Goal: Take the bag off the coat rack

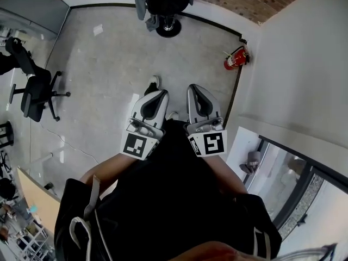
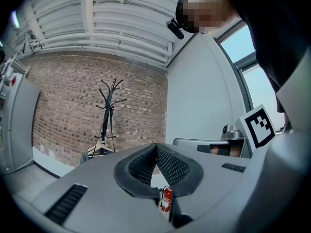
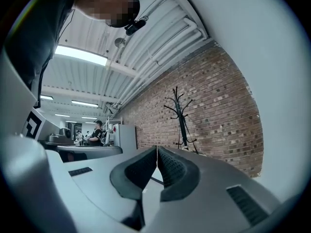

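Note:
A black coat rack (image 2: 108, 111) stands against the brick wall some way ahead; it also shows in the right gripper view as the coat rack (image 3: 181, 116). Its upper hooks are bare, and a wooden hanger (image 2: 100, 147) hangs low on it. In the head view a dark bulky shape on a round base (image 1: 165, 7) stands by that wall; I cannot tell whether it is the bag. My left gripper (image 1: 155, 95) and right gripper (image 1: 197, 90) are held side by side close to my body, far from the rack. On both, the jaws are shut with nothing between them.
A red fire extinguisher (image 1: 235, 58) sits in the right corner of the grey floor. Black office chairs (image 1: 33, 91) stand at the left and a wooden desk edge (image 1: 33, 197) at the lower left. The white wall with a window (image 1: 291, 173) runs along the right.

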